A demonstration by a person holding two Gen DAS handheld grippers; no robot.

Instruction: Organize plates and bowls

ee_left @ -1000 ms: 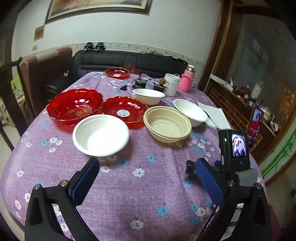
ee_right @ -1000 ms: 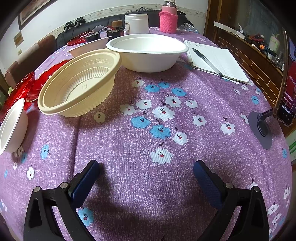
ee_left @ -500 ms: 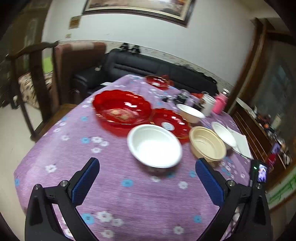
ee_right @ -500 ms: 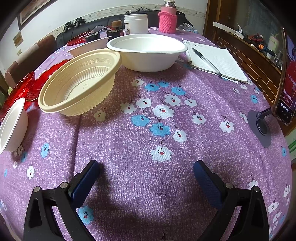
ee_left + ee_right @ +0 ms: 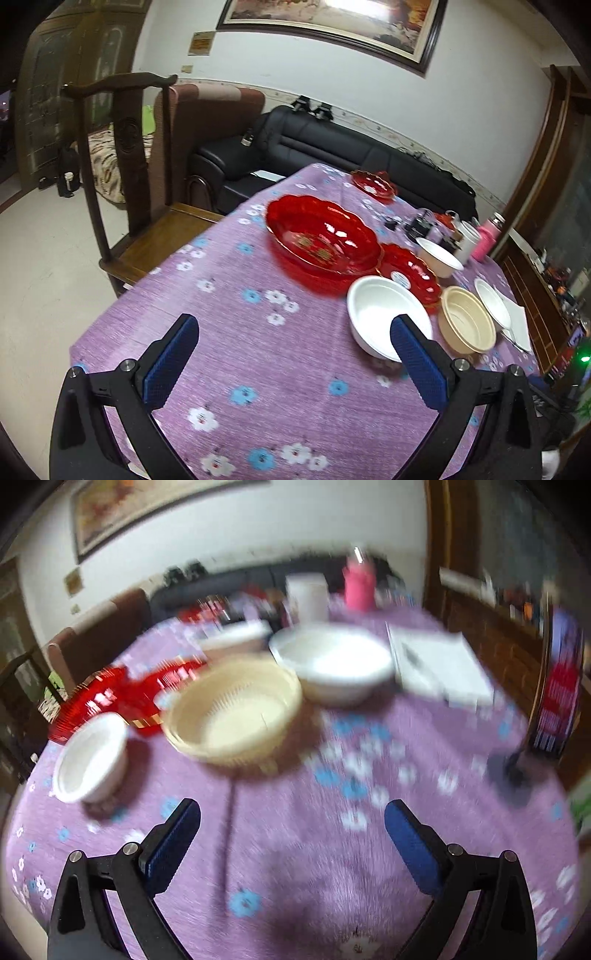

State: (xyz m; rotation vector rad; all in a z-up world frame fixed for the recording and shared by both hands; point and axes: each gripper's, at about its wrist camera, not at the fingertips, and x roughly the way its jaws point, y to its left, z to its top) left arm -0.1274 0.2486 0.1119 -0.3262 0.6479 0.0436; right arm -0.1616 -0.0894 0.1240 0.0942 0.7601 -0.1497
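Note:
My left gripper (image 5: pixel 293 354) is open and empty above the purple flowered tablecloth (image 5: pixel 258 350). Ahead of it sit a large red bowl (image 5: pixel 321 240), a smaller red plate (image 5: pixel 412 271), a near white bowl (image 5: pixel 384 317), a beige bowl (image 5: pixel 466 323) and two more white bowls (image 5: pixel 437 254) (image 5: pixel 493 304). Another red plate (image 5: pixel 373 183) lies at the far end. My right gripper (image 5: pixel 291 834) is open and empty, raised above the cloth. Its blurred view shows the beige bowl (image 5: pixel 232 709), a white bowl (image 5: pixel 334 662) behind it, a small white bowl (image 5: pixel 90 758) and the red dishes (image 5: pixel 110 698) on the left.
A wooden chair (image 5: pixel 136 184) stands at the table's left side and a black sofa (image 5: pixel 332 147) behind. A white jar (image 5: pixel 466 236), a pink bottle (image 5: pixel 487 240) and small clutter stand at the far end. A notebook (image 5: pixel 439 664) and a phone on a stand (image 5: pixel 557 705) are at the right.
My left gripper has swung left and pulled back, so the bowls now lie to its right. My right gripper has lifted and drawn back from the cloth, blurring its view. Both stay open.

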